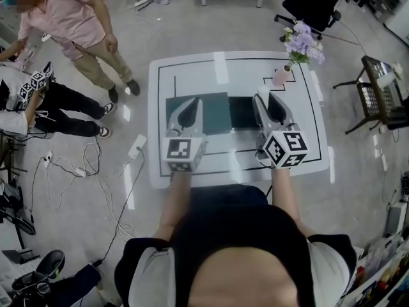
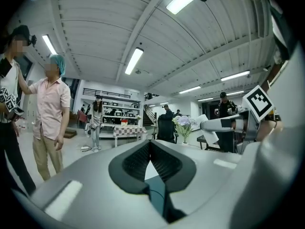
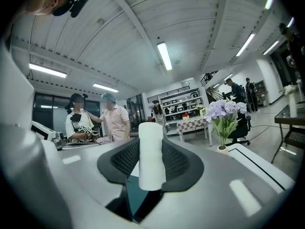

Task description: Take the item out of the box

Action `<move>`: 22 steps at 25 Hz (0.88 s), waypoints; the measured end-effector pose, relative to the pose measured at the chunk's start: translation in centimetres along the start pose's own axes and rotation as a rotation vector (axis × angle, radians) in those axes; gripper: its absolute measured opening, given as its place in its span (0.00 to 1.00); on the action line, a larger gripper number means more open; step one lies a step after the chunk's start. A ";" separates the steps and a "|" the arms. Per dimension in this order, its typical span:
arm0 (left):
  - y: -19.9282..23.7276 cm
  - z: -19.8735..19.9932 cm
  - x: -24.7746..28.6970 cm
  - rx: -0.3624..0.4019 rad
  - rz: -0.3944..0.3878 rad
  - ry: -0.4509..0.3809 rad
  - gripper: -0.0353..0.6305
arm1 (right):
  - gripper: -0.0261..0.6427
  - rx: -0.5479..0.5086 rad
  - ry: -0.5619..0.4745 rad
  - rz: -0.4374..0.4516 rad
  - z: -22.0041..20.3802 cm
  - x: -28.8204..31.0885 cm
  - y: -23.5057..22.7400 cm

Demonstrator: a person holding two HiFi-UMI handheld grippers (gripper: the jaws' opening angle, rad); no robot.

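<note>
On the white table [image 1: 192,75] lies a flat dark teal box part [image 1: 217,112] with a black part [image 1: 243,112] beside it on the right. My right gripper [image 1: 263,100] [image 3: 151,149] hovers over the black part. It is shut on an upright white roll [image 1: 262,93] [image 3: 151,168], which stands between its pads clear of the box. My left gripper [image 1: 192,106] [image 2: 150,144] hovers over the teal part with its fingertips together and nothing between them.
A small vase of purple flowers [image 1: 300,47] [image 3: 224,116] stands at the table's far right, just beyond the right gripper. Two people [image 1: 70,24] are on the floor to the left among cables [image 1: 89,165]. A black office chair [image 1: 316,2] and a wire rack [image 1: 380,94] stand behind and right.
</note>
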State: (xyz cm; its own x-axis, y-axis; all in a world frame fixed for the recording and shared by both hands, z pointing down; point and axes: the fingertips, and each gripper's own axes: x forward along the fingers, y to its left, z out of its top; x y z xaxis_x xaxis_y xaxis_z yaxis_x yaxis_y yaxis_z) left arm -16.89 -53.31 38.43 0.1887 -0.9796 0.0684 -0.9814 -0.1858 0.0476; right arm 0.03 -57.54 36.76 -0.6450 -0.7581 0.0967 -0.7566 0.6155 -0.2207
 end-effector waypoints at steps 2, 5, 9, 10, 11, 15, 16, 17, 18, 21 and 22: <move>0.0 -0.2 0.0 -0.004 0.003 0.002 0.07 | 0.25 -0.002 0.005 -0.013 -0.4 -0.1 -0.2; 0.0 -0.3 -0.2 -0.011 0.002 0.011 0.07 | 0.25 -0.011 0.010 -0.017 -0.7 0.0 -0.2; 0.1 0.0 -0.3 -0.005 0.006 0.012 0.07 | 0.25 -0.024 0.012 -0.007 -0.5 0.3 0.2; 0.1 -0.1 -0.4 -0.001 0.008 0.011 0.07 | 0.25 -0.032 0.013 -0.006 -0.5 0.3 0.3; 0.1 -0.2 -0.4 0.001 0.009 0.011 0.07 | 0.25 -0.041 0.015 -0.005 -0.5 0.2 0.4; 0.1 -0.6 -0.6 -0.014 0.014 0.013 0.07 | 0.25 -0.057 0.019 0.009 -0.7 0.3 0.7; 0.1 -0.7 -0.6 -0.016 0.013 0.015 0.07 | 0.25 -0.059 0.020 0.012 -0.7 0.3 0.9; 0.0 -0.7 -0.6 -0.016 0.013 0.017 0.07 | 0.25 -0.062 0.021 0.013 -0.7 0.3 0.9; 0.0 -0.7 -0.6 -0.015 0.012 0.019 0.07 | 0.25 -0.066 0.023 0.014 -0.6 0.3 1.0; -0.2 -0.8 -0.6 -0.011 0.011 0.023 0.07 | 0.25 -0.073 0.028 0.021 -0.7 0.4 1.0; -0.3 -0.7 -0.5 -0.009 0.010 0.020 0.07 | 0.25 -0.074 0.029 0.024 -0.7 0.4 1.0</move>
State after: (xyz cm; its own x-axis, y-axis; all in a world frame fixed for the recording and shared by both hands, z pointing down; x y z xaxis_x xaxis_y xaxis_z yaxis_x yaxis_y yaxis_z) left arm -16.71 -52.71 39.07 0.1800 -0.9796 0.0890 -0.9829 -0.1755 0.0563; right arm -1.10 -57.04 37.30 -0.6649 -0.7371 0.1209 -0.7462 0.6482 -0.1515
